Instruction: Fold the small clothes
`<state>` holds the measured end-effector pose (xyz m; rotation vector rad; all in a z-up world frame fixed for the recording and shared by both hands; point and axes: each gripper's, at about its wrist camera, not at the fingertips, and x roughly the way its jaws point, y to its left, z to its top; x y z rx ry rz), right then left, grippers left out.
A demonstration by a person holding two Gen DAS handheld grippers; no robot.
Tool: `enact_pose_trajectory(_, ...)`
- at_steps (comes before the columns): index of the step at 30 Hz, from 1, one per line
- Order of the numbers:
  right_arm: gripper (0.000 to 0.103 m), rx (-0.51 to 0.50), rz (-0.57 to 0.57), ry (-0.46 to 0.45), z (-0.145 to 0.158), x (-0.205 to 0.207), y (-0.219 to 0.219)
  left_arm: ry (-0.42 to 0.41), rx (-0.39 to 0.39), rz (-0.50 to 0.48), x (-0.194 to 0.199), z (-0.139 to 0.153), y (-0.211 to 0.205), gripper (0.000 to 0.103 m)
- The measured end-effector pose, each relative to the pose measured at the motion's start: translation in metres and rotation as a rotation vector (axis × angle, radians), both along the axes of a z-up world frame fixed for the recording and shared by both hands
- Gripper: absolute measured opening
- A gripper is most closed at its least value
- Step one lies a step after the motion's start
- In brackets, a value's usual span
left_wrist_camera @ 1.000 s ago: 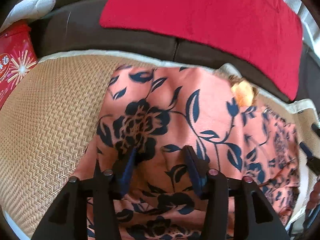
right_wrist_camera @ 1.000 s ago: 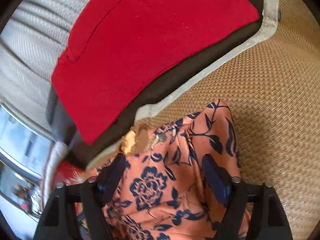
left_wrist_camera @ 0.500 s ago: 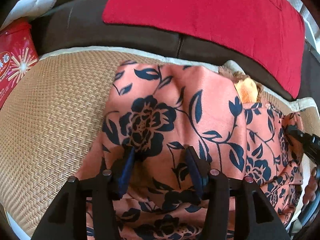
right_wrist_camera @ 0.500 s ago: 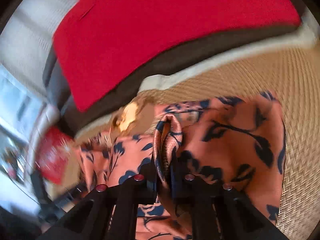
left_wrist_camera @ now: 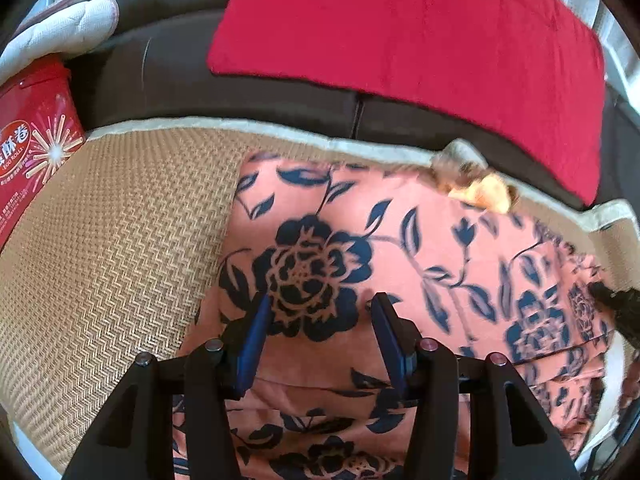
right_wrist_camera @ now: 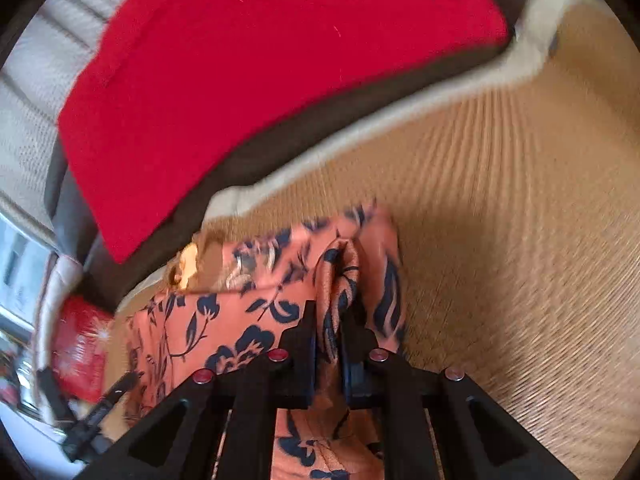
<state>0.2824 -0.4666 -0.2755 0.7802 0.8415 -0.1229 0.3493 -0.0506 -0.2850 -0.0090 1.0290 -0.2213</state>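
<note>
A salmon-orange garment with dark blue flowers [left_wrist_camera: 400, 240] lies on a woven straw mat [left_wrist_camera: 100, 260]. My left gripper [left_wrist_camera: 320, 308] is open, its blue-padded jaws standing apart just above the cloth's large flower. My right gripper [right_wrist_camera: 328, 316] is shut on a bunched fold of the same garment [right_wrist_camera: 240, 312] at its right edge and holds it lifted off the mat [right_wrist_camera: 520, 220]. A yellowish trim piece [left_wrist_camera: 480, 192] shows at the garment's far edge.
A red cushion [left_wrist_camera: 400, 28] rests on the dark sofa back [left_wrist_camera: 180, 80] behind the mat. A red snack tin [left_wrist_camera: 28, 152] stands at the left, with a white padded item [left_wrist_camera: 60, 28] above it. The right gripper's tip shows at the left view's right edge [left_wrist_camera: 616, 300].
My right gripper closed on the garment's right edge and is carrying the pinched fold leftward over the cloth; its view is blurred. My left gripper stays open and has drawn back slightly.
</note>
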Motion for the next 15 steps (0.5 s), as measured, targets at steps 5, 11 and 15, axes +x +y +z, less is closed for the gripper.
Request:
enact_pose_trajectory(5, 0.02, 0.047, -0.165, -0.083, 0.016, -0.026, -0.039, 0.015, 0.022, 0.006, 0.003, -0.006, -0.002, 0.053)
enact_pose_trajectory(11, 0.02, 0.011, -0.103, -0.237, 0.04, -0.034, -0.039, -0.052, -0.017, -0.009, 0.001, 0.006, -0.022, 0.053)
enact_pose_trajectory(15, 0.02, -0.045, 0.011, -0.154, 0.031, -0.004, -0.012, -0.076, 0.026, -0.068, -0.004, 0.005, -0.05, 0.053)
